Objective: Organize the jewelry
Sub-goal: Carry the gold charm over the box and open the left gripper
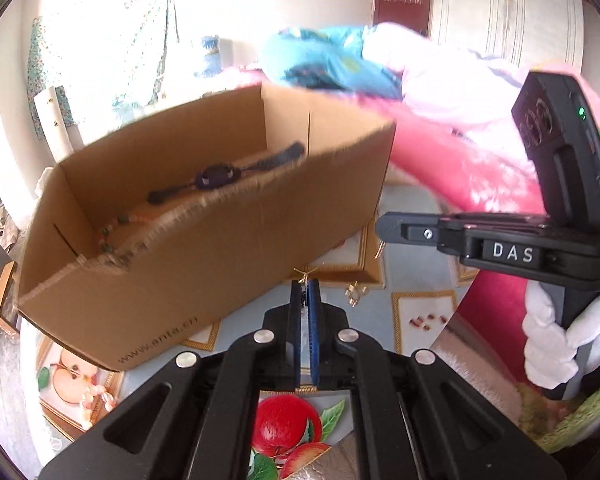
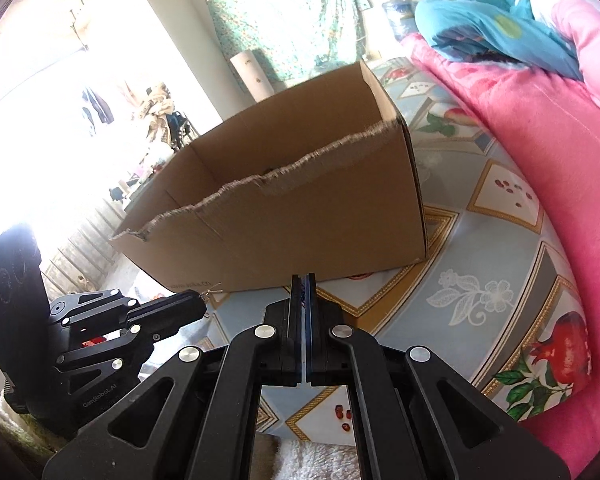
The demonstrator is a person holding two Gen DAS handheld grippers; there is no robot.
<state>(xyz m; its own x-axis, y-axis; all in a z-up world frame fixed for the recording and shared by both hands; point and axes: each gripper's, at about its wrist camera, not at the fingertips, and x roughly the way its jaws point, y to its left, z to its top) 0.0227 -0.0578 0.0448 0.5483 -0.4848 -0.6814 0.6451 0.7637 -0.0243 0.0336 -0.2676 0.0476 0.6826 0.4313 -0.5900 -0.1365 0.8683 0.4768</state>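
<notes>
- Jewelry, a thin gold earring (image 1: pixel 305 276), is being pinched by the clenched left gripper (image 1: pixel 306 300).
- "DAS" is showing on the clenched, empty right gripper (image 1: pixel 384 229).
- Brown cardboard box (image 1: pixel 228 240) is standing just beyond.

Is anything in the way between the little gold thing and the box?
Only the cardboard box's torn near wall. The left gripper, shut on the gold jewelry, holds it just outside and below that rim.
</notes>
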